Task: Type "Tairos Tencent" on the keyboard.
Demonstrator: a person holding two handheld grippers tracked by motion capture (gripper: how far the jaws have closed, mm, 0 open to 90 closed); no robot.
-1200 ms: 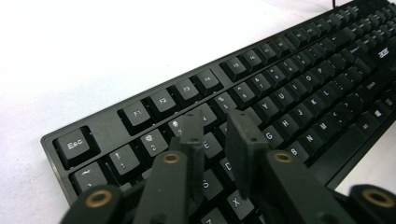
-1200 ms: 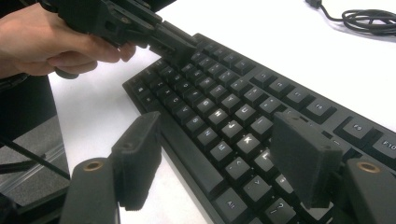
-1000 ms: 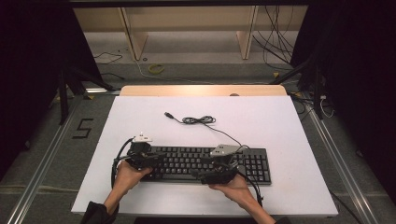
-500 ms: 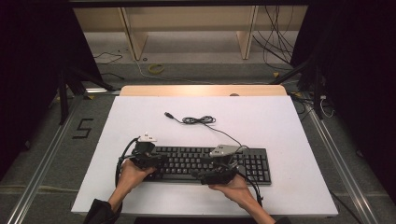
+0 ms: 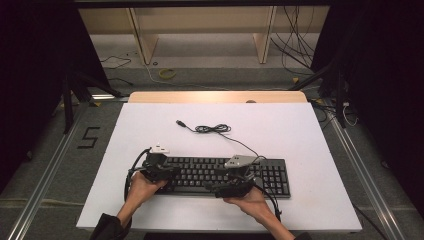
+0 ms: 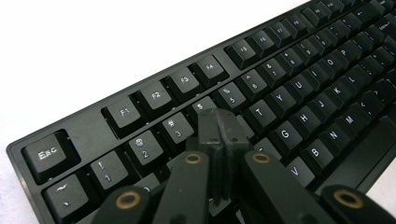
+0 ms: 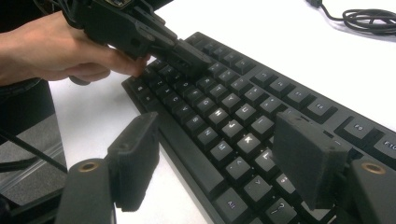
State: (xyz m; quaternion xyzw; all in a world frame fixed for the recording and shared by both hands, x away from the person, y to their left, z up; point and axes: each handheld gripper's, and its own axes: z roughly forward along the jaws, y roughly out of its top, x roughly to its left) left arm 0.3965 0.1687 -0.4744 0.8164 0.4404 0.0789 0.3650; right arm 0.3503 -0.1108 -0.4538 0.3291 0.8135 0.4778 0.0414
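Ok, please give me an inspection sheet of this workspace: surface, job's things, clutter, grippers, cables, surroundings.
Surface: white table, wooden strip along the far edge.
Job's things: black keyboard near the front edge, lying flat.
Clutter: nothing seen.
Grippers: left gripper shut, jaws together, tips over the number row near key 4; right gripper open, one jaw off the front edge, one over the keys.
Cables: keyboard cable partly coiled behind the keyboard, plug end loose on the table.
Surroundings: wooden shelf frame and loose wires on the floor beyond.

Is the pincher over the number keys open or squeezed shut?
Shut. The left gripper has its two black jaws pressed flat together, nothing between them, above the keyboard.
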